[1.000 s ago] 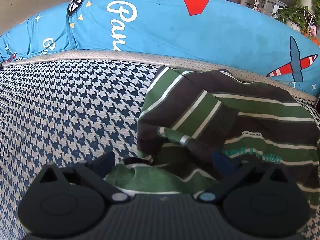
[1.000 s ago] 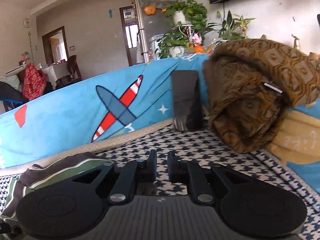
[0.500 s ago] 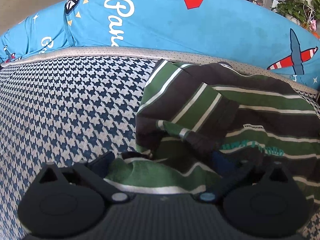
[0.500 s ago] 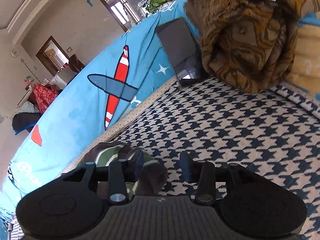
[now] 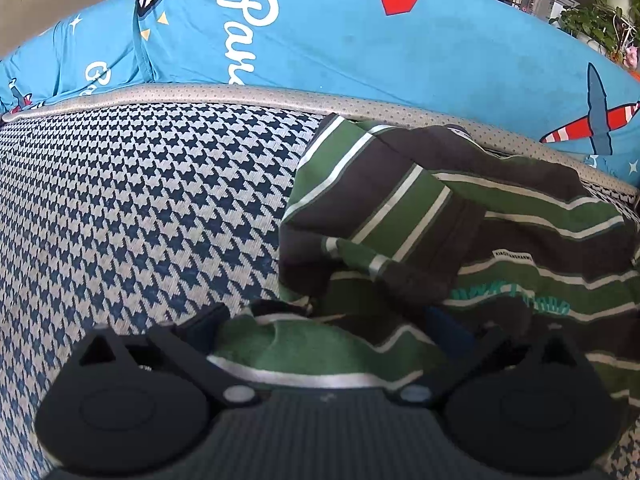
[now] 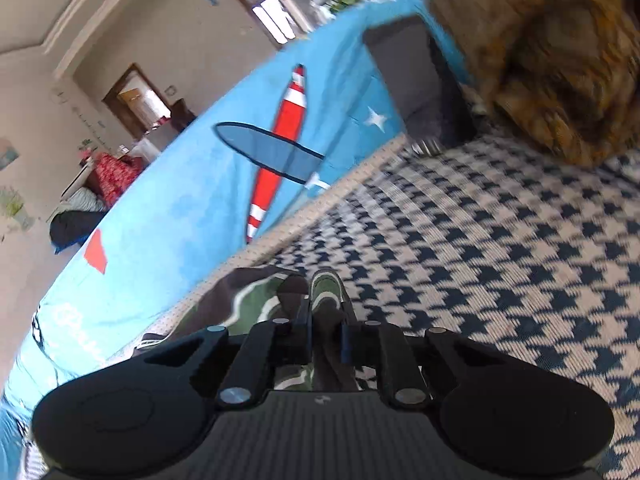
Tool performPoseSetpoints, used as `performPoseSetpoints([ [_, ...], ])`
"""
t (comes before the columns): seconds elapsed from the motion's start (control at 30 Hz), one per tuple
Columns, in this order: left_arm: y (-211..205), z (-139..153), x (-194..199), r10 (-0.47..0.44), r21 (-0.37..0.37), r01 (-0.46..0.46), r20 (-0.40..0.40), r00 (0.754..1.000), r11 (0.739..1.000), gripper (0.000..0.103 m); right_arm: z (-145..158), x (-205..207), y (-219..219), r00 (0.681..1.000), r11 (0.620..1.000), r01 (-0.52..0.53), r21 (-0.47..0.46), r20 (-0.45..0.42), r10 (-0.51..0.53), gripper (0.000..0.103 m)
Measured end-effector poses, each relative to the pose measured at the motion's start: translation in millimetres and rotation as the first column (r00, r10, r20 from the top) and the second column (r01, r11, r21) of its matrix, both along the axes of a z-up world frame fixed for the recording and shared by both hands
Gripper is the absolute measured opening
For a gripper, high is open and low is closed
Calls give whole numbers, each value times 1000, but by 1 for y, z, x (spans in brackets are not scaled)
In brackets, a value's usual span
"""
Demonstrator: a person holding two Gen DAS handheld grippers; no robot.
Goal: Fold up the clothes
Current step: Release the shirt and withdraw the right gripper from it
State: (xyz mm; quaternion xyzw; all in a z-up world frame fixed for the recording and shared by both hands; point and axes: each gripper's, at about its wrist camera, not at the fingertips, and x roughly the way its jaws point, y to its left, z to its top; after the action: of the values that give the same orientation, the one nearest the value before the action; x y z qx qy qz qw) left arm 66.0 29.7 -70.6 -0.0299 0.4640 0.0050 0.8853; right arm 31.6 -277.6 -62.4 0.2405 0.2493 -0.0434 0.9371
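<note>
A crumpled green-striped shirt (image 5: 460, 216) is spread on the houndstooth cover (image 5: 140, 208), up against the blue cushion (image 5: 320, 40). It is judged soft, light and floppy, so hems or corners are best pinched. The left gripper (image 5: 326, 328) is held wide over a fold; the right gripper (image 6: 326, 312) is clamped on a bunched edge, though motion blur leaves that slightly uncertain.

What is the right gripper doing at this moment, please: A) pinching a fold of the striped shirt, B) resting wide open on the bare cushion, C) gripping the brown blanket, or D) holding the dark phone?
A: the right gripper has its fingers closed on a fold of the striped shirt.
</note>
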Motion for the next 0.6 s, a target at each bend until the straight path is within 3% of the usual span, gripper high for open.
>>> performPoseSetpoints([
  [0.07, 2, 1, 1, 9, -2, -9, 1, 1000, 1000, 103, 12, -4, 30, 987, 977, -138, -164, 53, 149, 14],
  [0.13, 3, 2, 2, 20, -2, -20, 2, 1000, 1000, 103, 16, -10, 58, 950, 924, -282, -260, 60, 307, 14],
  [0.27, 7, 2, 2, 34, -7, -34, 0, 999, 999, 103, 4, -12, 100, 835, 768, -533, -355, -74, 545, 15],
  [0.37, 8, 3, 2, 39, -13, -39, -2, 999, 999, 103, -8, -14, 117, 770, 679, -628, -381, -178, 613, 19],
  [0.43, 8, 4, 2, 40, -15, -40, -1, 999, 999, 103, -9, -16, 116, 759, 672, -644, -367, -191, 623, 22],
  [0.5, 9, 4, 2, 41, -15, -41, 0, 999, 999, 103, -6, -14, 110, 756, 687, -650, -324, -183, 629, 28],
  [0.6, 10, 4, 3, 45, -18, -45, -1, 999, 999, 103, -1, -14, 95, 784, 743, -620, -250, -167, 598, 34],
])
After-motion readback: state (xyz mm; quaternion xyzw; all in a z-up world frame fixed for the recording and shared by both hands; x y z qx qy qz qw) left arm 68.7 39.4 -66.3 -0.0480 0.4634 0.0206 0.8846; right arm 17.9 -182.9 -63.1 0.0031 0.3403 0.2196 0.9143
